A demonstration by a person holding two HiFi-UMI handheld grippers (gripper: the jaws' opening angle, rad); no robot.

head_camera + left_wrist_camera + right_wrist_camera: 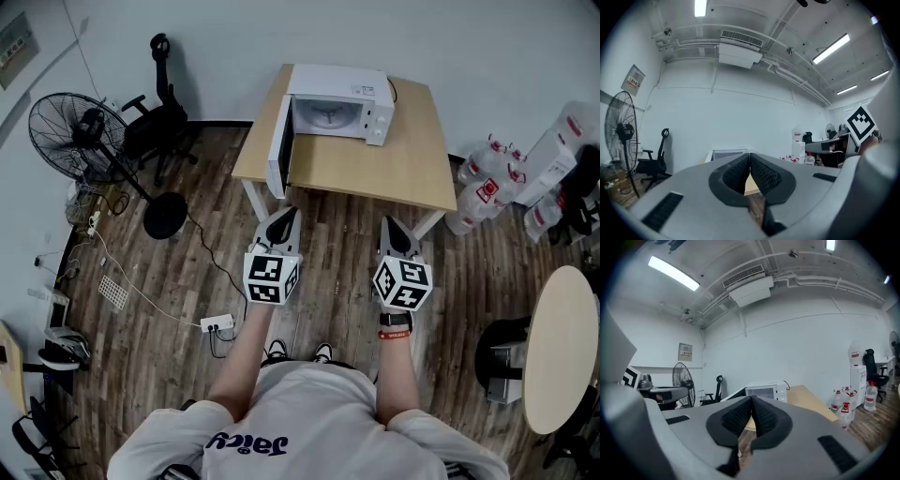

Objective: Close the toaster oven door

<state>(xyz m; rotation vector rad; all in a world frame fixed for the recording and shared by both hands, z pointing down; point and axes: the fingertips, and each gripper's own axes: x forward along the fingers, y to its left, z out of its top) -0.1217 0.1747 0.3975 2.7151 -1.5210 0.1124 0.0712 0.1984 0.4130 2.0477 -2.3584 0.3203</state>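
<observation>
Jaws of the left gripper (280,217) are pressed together on nothing, and the right gripper (394,225) is likewise closed and empty; both are held side by side just short of the wooden table (394,173). On the table's far left part stands the white toaster oven (342,112), its door (279,145) swung wide open to the left, apart from both grippers. A standing fan (70,131) and a black office chair (155,122) are left of the table.
</observation>
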